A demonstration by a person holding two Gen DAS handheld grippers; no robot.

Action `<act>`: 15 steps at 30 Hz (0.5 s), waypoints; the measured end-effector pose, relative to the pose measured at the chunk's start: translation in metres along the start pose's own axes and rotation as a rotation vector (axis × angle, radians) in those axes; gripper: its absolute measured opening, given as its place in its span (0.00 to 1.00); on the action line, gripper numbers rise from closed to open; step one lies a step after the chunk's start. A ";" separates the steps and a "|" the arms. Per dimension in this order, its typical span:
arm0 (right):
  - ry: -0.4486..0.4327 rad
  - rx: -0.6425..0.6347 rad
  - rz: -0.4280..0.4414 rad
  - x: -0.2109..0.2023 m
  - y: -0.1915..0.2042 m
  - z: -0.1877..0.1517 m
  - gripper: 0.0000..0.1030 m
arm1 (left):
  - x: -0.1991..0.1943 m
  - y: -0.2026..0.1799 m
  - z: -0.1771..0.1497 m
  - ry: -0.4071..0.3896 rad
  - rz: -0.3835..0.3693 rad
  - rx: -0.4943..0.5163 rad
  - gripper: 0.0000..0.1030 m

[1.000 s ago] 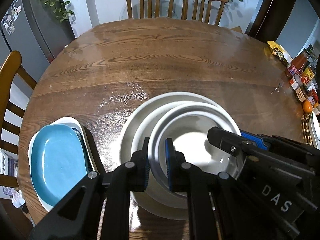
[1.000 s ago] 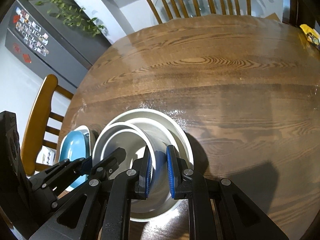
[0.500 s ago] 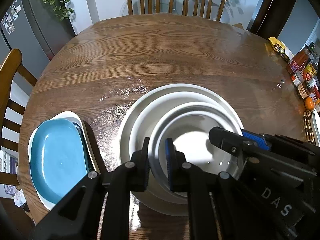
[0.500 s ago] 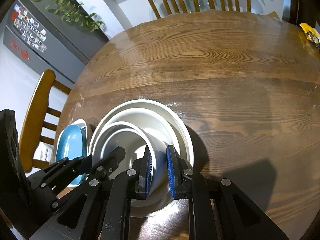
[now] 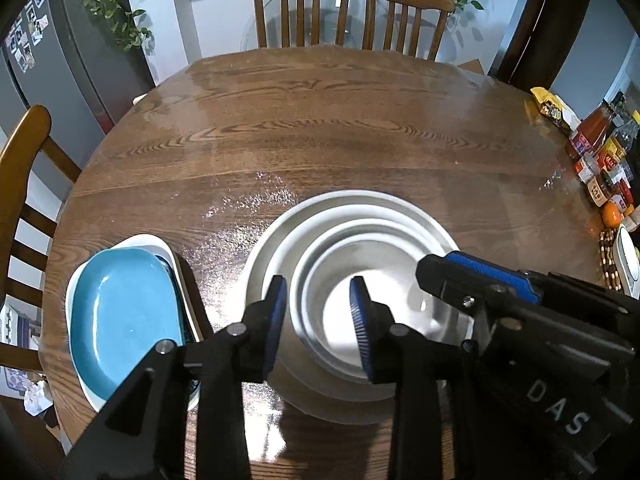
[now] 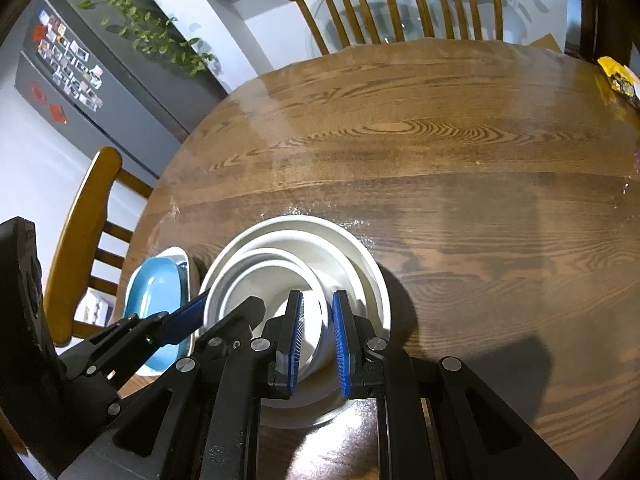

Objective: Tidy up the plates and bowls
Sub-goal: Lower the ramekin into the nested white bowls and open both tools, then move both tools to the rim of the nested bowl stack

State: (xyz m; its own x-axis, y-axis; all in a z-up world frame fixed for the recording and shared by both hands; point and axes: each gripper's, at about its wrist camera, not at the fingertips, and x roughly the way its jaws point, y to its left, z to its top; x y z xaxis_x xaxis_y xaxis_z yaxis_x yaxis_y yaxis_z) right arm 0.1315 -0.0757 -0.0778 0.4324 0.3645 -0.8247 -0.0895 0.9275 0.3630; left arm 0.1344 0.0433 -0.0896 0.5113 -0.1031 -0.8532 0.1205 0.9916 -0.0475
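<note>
A stack of nested white bowls (image 5: 360,240) sits on the round wooden table (image 5: 320,120), with the smallest bowl (image 5: 376,280) inside. My left gripper (image 5: 318,320) is open, its pads either side of the inner bowl's left rim without pinching it. My right gripper (image 6: 317,340) is open a little, its pads astride the inner bowl's right rim (image 6: 320,312). A blue plate (image 5: 120,320) lies on a white dish at the left, also seen in the right wrist view (image 6: 156,292).
Bottles, jars and an orange (image 5: 608,164) crowd the table's right edge, with a yellow packet (image 5: 548,104) beyond. Wooden chairs (image 5: 344,12) stand at the far side and one (image 5: 20,184) at the left. A fridge (image 6: 80,80) stands behind.
Both grippers opened and let go of the inner bowl, which now rests nested in the stack. The left jaws spread wide; the right jaws parted slightly.
</note>
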 end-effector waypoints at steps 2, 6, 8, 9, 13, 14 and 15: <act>-0.017 0.003 0.004 -0.006 -0.001 0.000 0.15 | -0.005 0.002 0.001 -0.014 0.002 -0.003 0.39; -0.051 0.010 0.007 -0.018 -0.003 0.001 0.15 | -0.018 0.003 0.001 -0.046 0.006 -0.009 0.49; -0.068 0.012 0.005 -0.024 -0.004 0.000 0.15 | -0.022 0.005 0.001 -0.058 0.009 -0.010 0.53; -0.074 0.012 0.001 -0.026 -0.004 0.000 0.15 | -0.026 0.006 0.001 -0.066 0.011 -0.012 0.57; -0.095 0.019 -0.021 -0.035 -0.007 -0.001 0.45 | -0.039 0.008 0.000 -0.095 0.015 -0.021 0.69; -0.104 0.025 -0.024 -0.037 -0.008 -0.002 0.50 | -0.042 0.009 0.000 -0.101 0.017 -0.022 0.70; -0.111 0.030 -0.023 -0.040 -0.010 -0.003 0.53 | -0.044 0.009 -0.001 -0.107 0.021 -0.023 0.72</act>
State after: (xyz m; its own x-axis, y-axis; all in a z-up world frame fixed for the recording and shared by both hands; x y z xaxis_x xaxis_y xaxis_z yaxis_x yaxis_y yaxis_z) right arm 0.1129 -0.0993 -0.0497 0.5307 0.3297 -0.7808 -0.0518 0.9321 0.3584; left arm 0.1118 0.0566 -0.0527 0.6016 -0.0887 -0.7939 0.0901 0.9950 -0.0429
